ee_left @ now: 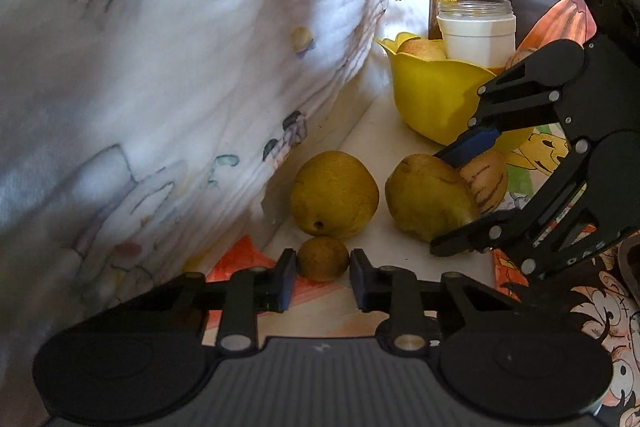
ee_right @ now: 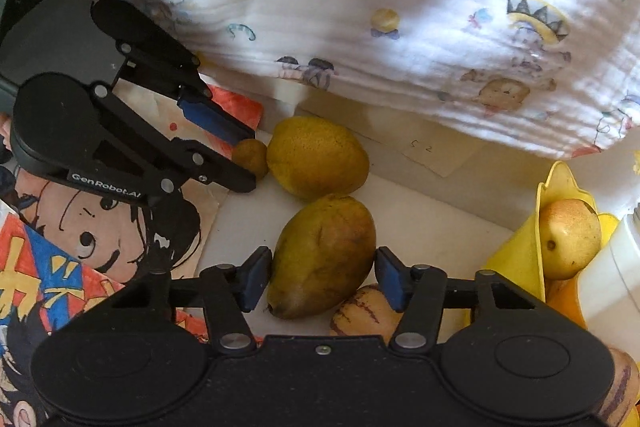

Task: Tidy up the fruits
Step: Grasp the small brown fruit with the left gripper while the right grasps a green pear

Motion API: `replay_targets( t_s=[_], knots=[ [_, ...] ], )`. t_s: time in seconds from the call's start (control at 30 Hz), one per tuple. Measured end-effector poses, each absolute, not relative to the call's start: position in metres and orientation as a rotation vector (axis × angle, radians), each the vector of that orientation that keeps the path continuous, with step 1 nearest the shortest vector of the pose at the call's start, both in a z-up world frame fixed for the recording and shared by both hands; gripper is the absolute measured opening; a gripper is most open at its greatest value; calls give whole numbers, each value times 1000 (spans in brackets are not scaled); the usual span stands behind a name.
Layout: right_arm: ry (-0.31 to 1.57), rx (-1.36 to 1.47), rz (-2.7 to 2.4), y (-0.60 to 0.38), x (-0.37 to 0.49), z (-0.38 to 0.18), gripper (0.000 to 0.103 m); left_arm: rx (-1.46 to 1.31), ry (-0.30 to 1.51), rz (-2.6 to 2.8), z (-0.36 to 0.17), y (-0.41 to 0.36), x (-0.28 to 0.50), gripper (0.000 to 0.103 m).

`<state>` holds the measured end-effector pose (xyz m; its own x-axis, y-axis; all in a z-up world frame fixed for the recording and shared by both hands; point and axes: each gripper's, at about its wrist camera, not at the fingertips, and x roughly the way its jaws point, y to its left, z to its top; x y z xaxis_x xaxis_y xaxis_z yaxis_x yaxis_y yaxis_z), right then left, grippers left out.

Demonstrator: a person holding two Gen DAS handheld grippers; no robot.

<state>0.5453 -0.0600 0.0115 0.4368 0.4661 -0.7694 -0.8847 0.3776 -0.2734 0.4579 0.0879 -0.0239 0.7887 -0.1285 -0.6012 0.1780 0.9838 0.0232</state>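
Both tools grip fruit on the white table.

The left tool (ee_left: pixel 323 263) is clamped on a small round fruit (ee_left: pixel 323 258), and the right tool (ee_right: pixel 323 279) pinches a yellow-green mango (ee_right: pixel 324 255) by its sides. A large yellow fruit (ee_right: pixel 318 157) lies between the two, touching the small one. A striped melon (ee_right: pixel 362 309) sits against the mango. Beyond stands a yellow bowl (ee_left: pixel 432 95) with a pear (ee_right: pixel 570 237), beside a white jar (ee_left: pixel 476 31) and a printed cloth (ee_left: pixel 180 67).

Home (quilted blanket (ee_left: pixel 180 67), cartoon posters (ee_right: pixel 80 247))
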Motion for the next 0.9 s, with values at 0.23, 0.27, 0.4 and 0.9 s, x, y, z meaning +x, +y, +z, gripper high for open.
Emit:
replay_targets(
  t_s=[0.23,0.27,0.4,0.9],
  knots=[
    [603,-765,897,-59,532,6,57,39,656,-139,-21,93,453,31],
    [589,-770,885,-59,529,5,57,37,662,-124,-20,91,450,31],
    [533,-794,837,-57,515,0,57,34,675,-74,-15,87,439,31],
    [370,-796,778,-75,458,18,56,-9,676,-35,2,81,404,31]
  ],
)
